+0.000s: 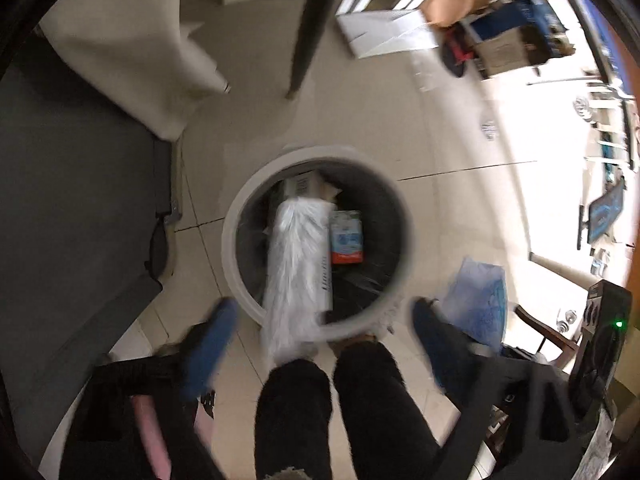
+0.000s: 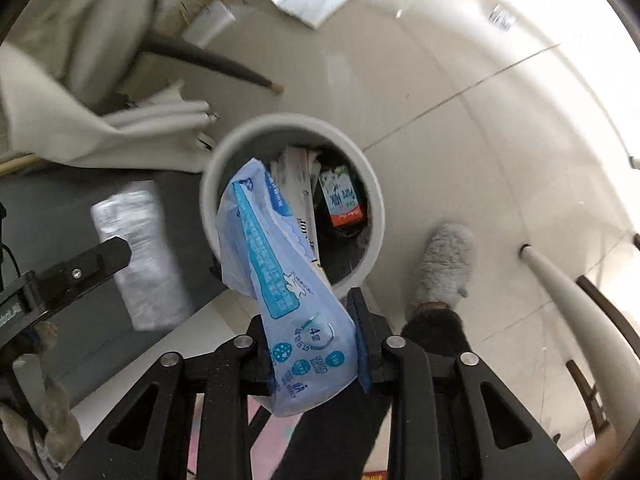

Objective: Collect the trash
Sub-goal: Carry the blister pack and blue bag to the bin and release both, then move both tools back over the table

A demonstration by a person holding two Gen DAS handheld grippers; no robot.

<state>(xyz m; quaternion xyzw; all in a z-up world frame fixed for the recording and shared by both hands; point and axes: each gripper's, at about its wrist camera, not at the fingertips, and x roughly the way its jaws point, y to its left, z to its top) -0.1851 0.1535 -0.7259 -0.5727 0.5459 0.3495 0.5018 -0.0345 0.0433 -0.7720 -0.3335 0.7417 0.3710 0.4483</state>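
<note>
A round grey trash bin (image 1: 232, 240) stands on the tiled floor, holding a milk carton (image 1: 346, 237) and a box. A white plastic package (image 1: 298, 268) hangs in the air over the bin's near rim, between the spread blue fingers of my left gripper (image 1: 324, 340), which is open. In the right wrist view the same package (image 2: 142, 252) appears beside the left gripper's finger. My right gripper (image 2: 316, 344) is shut on a light blue tissue wrapper (image 2: 280, 276), held above the bin (image 2: 374, 208). The wrapper also shows in the left wrist view (image 1: 478, 300).
A dark table top (image 1: 72, 184) with a cream cloth (image 1: 132, 60) lies left of the bin. A chair leg (image 1: 306, 40) and boxes (image 1: 388, 28) stand beyond. The person's legs and grey slipper (image 2: 444, 268) are next to the bin.
</note>
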